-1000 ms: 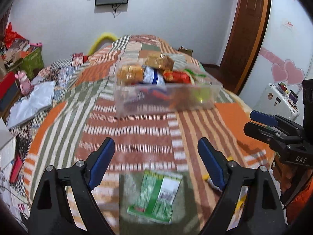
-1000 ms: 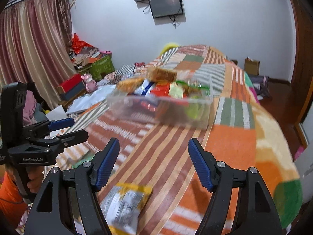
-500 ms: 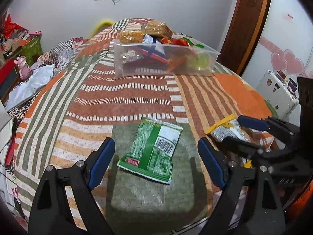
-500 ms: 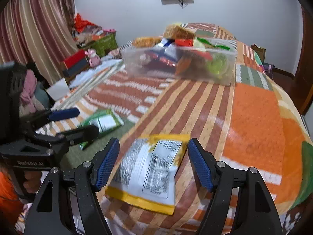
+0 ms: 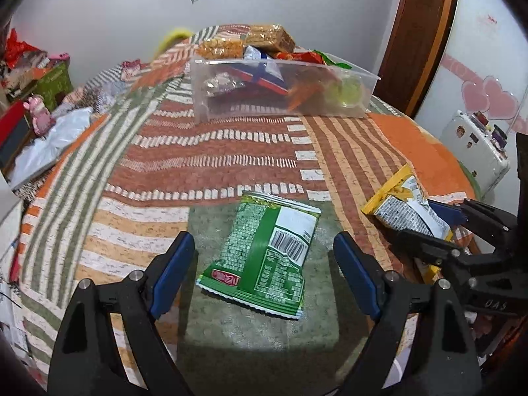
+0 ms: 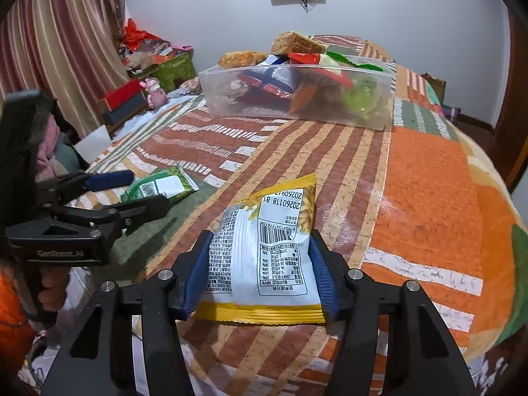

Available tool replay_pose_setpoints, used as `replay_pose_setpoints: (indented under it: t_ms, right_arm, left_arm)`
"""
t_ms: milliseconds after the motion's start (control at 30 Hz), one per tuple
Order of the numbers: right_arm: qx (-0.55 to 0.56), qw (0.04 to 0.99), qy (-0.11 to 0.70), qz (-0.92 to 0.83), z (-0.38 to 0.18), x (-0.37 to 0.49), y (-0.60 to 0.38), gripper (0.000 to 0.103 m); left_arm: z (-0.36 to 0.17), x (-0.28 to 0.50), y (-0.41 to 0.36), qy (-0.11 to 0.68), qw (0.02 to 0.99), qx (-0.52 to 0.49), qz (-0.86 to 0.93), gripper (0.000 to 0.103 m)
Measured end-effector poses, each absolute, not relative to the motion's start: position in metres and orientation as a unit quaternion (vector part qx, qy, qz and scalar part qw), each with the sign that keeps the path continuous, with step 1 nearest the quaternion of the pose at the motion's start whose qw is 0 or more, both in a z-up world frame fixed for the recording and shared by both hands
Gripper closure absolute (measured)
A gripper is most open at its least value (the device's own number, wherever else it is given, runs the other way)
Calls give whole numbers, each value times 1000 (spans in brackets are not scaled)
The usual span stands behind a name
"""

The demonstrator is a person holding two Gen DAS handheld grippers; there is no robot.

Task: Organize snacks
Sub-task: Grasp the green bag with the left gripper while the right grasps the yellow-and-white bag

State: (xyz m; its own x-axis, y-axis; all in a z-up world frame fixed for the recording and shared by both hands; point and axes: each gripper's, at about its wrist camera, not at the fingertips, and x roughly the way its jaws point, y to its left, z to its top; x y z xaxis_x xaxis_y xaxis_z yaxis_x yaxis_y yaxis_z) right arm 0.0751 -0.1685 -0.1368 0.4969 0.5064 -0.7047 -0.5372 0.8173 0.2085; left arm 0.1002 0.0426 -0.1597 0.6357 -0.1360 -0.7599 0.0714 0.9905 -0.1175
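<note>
A green snack packet [image 5: 264, 250] lies on the striped bedspread between the open fingers of my left gripper [image 5: 264, 274], which hovers just above it. It also shows in the right wrist view [image 6: 158, 186]. My right gripper [image 6: 259, 270] is shut on a yellow and white snack packet [image 6: 270, 250], its blue pads pressing both sides; that packet shows in the left wrist view [image 5: 406, 206] at the right. A clear plastic bin [image 5: 283, 90] full of snacks stands farther back on the bed; it also shows in the right wrist view [image 6: 297, 95].
The bedspread [image 5: 231, 151] drops off at the near edge and both sides. Boxes, a pink toy [image 5: 39, 115] and clutter lie on the floor to the left. A wooden door [image 5: 419, 33] and a white case [image 5: 475, 155] stand on the right.
Both grippers came down and forward towards the packets. The right gripper closed on the yellow packet. The left gripper stayed open over the green packet.
</note>
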Motion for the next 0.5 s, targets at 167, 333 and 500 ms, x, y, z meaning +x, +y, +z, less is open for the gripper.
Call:
replay_pose_setpoints:
  t_ms: [167, 333, 500]
  right_arm:
    - [-11, 866, 397, 303, -134, 75, -171, 52]
    - [10, 864, 397, 309, -131, 78, -177, 54]
    - [21, 863, 393, 316, -125, 80, -179, 55]
  left_arm:
    - [-167, 101, 46, 425, 902, -48, -54, 34]
    - [-166, 99, 49, 421, 904, -53, -57, 45]
    - [-163, 96, 48, 419, 905, -55, -58, 46]
